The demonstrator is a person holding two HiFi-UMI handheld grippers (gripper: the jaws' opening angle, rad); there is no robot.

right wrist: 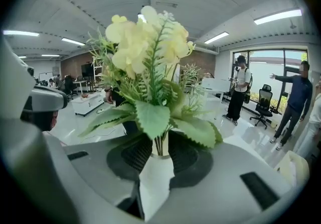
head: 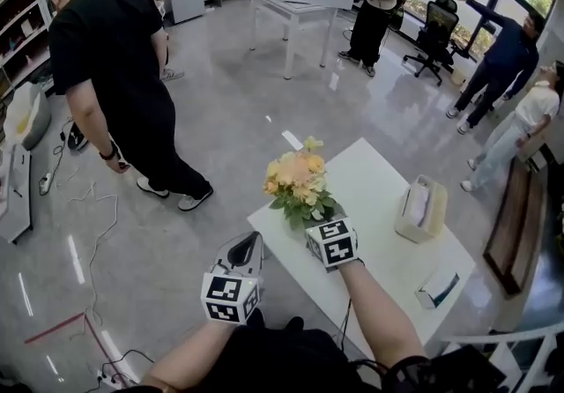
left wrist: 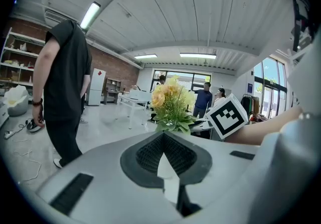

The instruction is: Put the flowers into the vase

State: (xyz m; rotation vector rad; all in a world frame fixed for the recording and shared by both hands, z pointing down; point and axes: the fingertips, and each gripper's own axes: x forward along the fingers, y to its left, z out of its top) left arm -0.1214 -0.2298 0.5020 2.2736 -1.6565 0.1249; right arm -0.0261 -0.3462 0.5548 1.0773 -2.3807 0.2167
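**Flowers in vase, right tongs at the neck**

Right tongs (right wrist: 160, 143): parted, one pad on either side of the neck of the white vase (right wrist: 156, 180). Pads just beside its sides, no squeeze to be made out. Judged a loose guard around the vase rather than a carry.

Left tongs (left wrist: 163, 140): closed tip to tip, empty. Held off the near-left corner of the bench (head: 388, 197) and pointed toward the bunch. Judged parked clear of the work, at hand if the vase rocks.

Flowers (right wrist: 145, 37): yellow and cream heads with fern and broad green leaves. Stems down inside the vase mouth, bunch upright. Leaves spread over the rim, so vase hidden in the head view. Task judged as good as done.

Position: vase near the bench's left edge. A snag on leaves or neck when drawing back judged the main risk.

Further out: tissue box (head: 421, 208) and small carton (head: 438, 287) on the right side of the bench, well apart from the vase.
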